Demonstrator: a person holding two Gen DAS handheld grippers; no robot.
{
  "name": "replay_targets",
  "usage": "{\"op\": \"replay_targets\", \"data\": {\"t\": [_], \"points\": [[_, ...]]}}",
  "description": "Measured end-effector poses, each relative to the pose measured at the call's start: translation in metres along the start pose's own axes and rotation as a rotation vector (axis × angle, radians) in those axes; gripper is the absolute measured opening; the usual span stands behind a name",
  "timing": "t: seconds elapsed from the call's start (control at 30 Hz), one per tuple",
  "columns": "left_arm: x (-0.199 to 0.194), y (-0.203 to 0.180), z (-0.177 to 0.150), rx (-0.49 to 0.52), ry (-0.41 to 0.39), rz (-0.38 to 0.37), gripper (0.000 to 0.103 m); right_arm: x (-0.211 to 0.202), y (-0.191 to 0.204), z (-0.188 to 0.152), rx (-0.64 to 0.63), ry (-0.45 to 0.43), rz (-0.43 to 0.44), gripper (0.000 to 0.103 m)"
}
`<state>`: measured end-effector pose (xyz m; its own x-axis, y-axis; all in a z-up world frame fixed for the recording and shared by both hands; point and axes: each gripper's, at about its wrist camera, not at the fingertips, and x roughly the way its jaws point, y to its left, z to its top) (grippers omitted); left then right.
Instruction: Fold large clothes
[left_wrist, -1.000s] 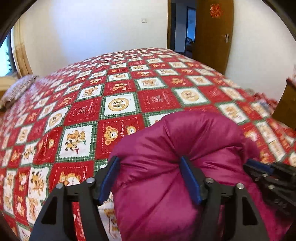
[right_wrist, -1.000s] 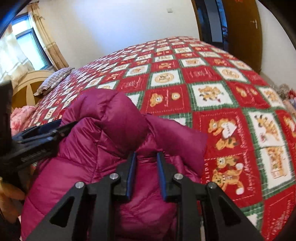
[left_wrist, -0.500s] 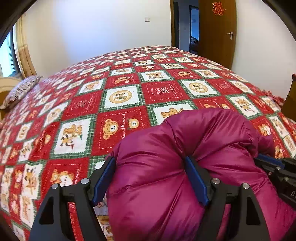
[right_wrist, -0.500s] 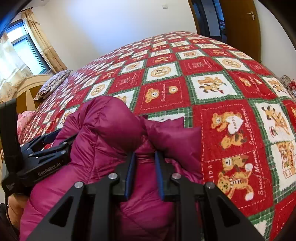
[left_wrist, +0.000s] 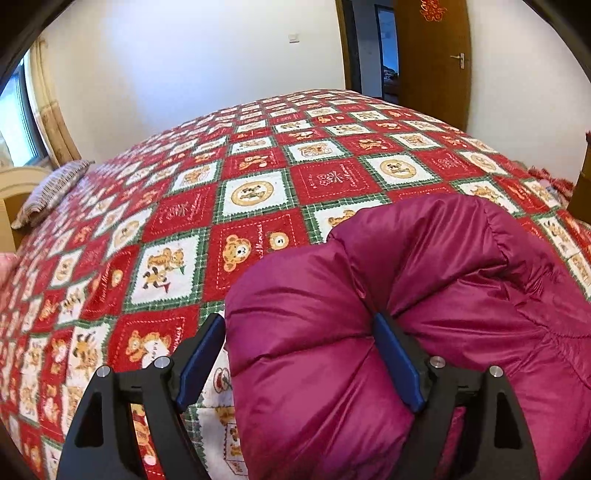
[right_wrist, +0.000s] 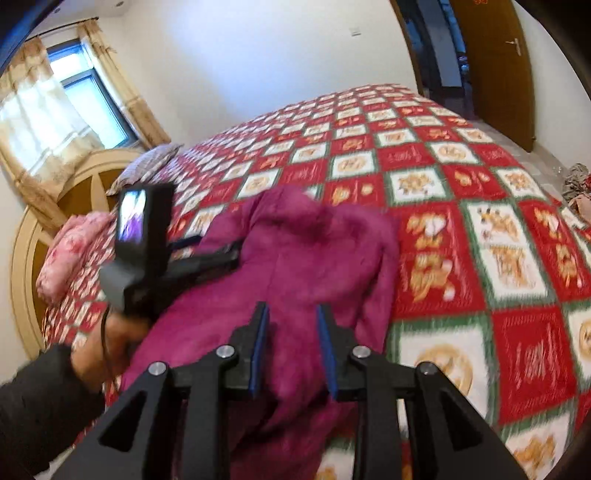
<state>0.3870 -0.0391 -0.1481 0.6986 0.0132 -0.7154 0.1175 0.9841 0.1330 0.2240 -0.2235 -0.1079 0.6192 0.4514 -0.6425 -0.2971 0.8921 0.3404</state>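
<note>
Two grippers work one magenta puffer jacket (left_wrist: 424, 302) lying on a bed under a red-and-green teddy-bear quilt (left_wrist: 258, 192). The left gripper (left_wrist: 299, 354) has its jaws spread wide, clamped on a thick padded roll. The right gripper (right_wrist: 293, 345) hangs above the jacket, jaws apart, holding nothing.

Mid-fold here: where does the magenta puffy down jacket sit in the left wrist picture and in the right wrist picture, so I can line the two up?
Left wrist view: the magenta puffy down jacket fills the lower right, bunched between the left gripper fingers.
Right wrist view: it lies centre to lower left, running under the right gripper.
Shared landmark: the brown wooden door, upper right in both, beyond the red teddy-bear patchwork quilt.
</note>
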Motion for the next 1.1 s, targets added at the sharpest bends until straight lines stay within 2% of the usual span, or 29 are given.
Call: {"op": "replay_targets", "data": {"t": [0.07, 0.2, 0.4, 0.47, 0.53, 0.6, 0.63, 0.7, 0.73, 0.83, 0.93, 0.97, 1.0, 1.07, 1.1], "points": [[-0.001, -0.001, 0.000, 0.010, -0.001, 0.006, 0.083, 0.011, -0.005, -0.013, 0.032, 0.028, -0.026, 0.031], [-0.002, -0.007, 0.000, 0.043, -0.007, 0.030, 0.083, 0.028, -0.025, -0.031, 0.153, 0.020, 0.026, 0.032], [-0.003, -0.006, 0.000, 0.043, 0.000, 0.019, 0.083, 0.042, -0.020, -0.039, 0.116, 0.003, -0.020, 0.032], [-0.008, 0.005, 0.001, 0.012, 0.028, -0.041, 0.083, 0.040, -0.023, -0.035, 0.124, 0.017, -0.017, 0.033], [-0.019, 0.029, 0.000, -0.083, 0.049, -0.149, 0.083, 0.034, -0.027, -0.032, 0.151, 0.035, 0.005, 0.037], [-0.035, 0.054, -0.006, -0.175, 0.017, -0.237, 0.083, 0.024, -0.033, -0.025, 0.187, 0.031, 0.038, 0.041], [-0.044, 0.067, -0.012, -0.214, -0.004, -0.257, 0.083, 0.013, -0.038, -0.020, 0.218, -0.007, 0.068, 0.044], [-0.055, 0.088, -0.022, -0.283, -0.023, -0.297, 0.083, -0.002, -0.046, -0.011, 0.266, -0.077, 0.098, 0.077], [-0.057, 0.097, -0.028, -0.330, -0.022, -0.340, 0.083, -0.004, -0.048, -0.007, 0.275, -0.093, 0.097, 0.081], [-0.046, 0.113, -0.047, -0.489, 0.019, -0.504, 0.083, 0.009, -0.052, 0.007, 0.265, -0.079, 0.069, 0.082], [-0.026, 0.106, -0.064, -0.591, 0.079, -0.636, 0.083, 0.035, -0.055, 0.010, 0.262, -0.029, 0.065, 0.081], [-0.018, 0.101, -0.070, -0.614, 0.106, -0.660, 0.083, 0.043, -0.055, 0.010, 0.251, -0.015, 0.050, 0.081], [-0.016, 0.098, -0.074, -0.622, 0.113, -0.670, 0.083, 0.052, -0.055, 0.009, 0.238, -0.004, 0.043, 0.081], [-0.023, 0.090, -0.076, -0.589, 0.061, -0.661, 0.083, 0.053, -0.057, 0.001, 0.252, -0.004, 0.061, 0.081], [-0.025, 0.082, -0.075, -0.562, 0.053, -0.716, 0.083, 0.054, -0.058, -0.001, 0.267, -0.009, 0.075, 0.081]]}}
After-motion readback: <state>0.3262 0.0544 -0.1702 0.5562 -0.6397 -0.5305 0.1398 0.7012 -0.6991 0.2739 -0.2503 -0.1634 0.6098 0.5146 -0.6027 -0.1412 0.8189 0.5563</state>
